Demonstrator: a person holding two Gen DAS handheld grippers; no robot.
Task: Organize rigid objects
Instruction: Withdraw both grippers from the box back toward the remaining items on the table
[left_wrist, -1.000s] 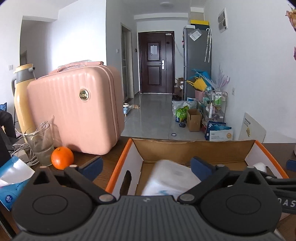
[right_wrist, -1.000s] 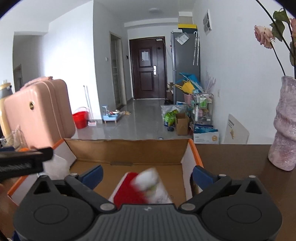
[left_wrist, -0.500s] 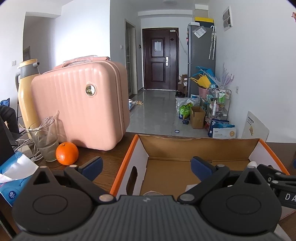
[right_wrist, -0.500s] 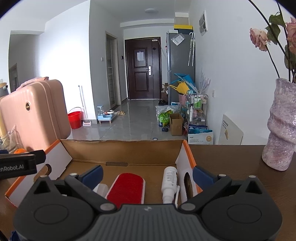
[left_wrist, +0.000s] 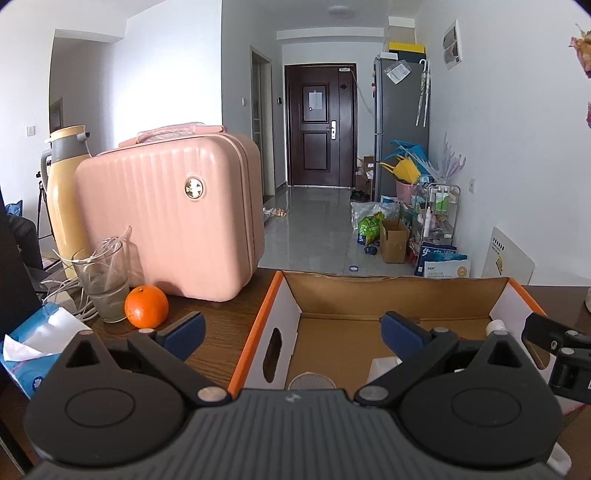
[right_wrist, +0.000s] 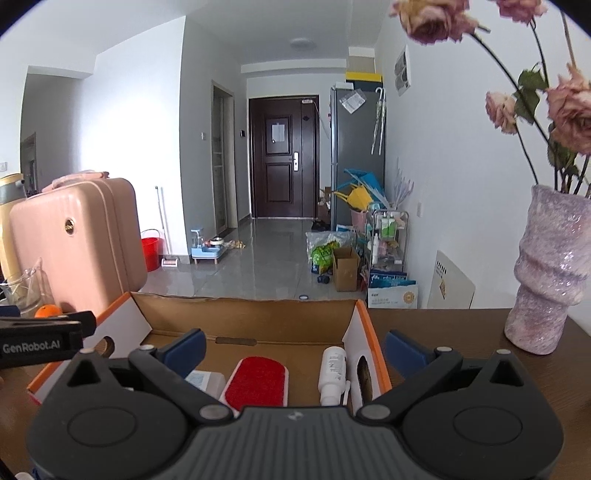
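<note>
Both claws have risen; left claw (left_wrist: 291, 330), right claw (right_wrist: 295, 347) gape empty.

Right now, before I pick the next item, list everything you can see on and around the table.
cardboard box: 1, brown with orange rim, table centre
red brush: 1, red and white, in box
white bottle: 1, lying in box by right wall
clear container: 1, in box, left of brush
suitcase: 1, pink, left of box
orange: 1, before suitcase
glass: 1, clear, beside orange
thermos: 1, yellow, behind glass
tissue pack: 1, blue, far left
vase: 1, lilac, right, with roses
left gripper: open
right gripper: open
</note>
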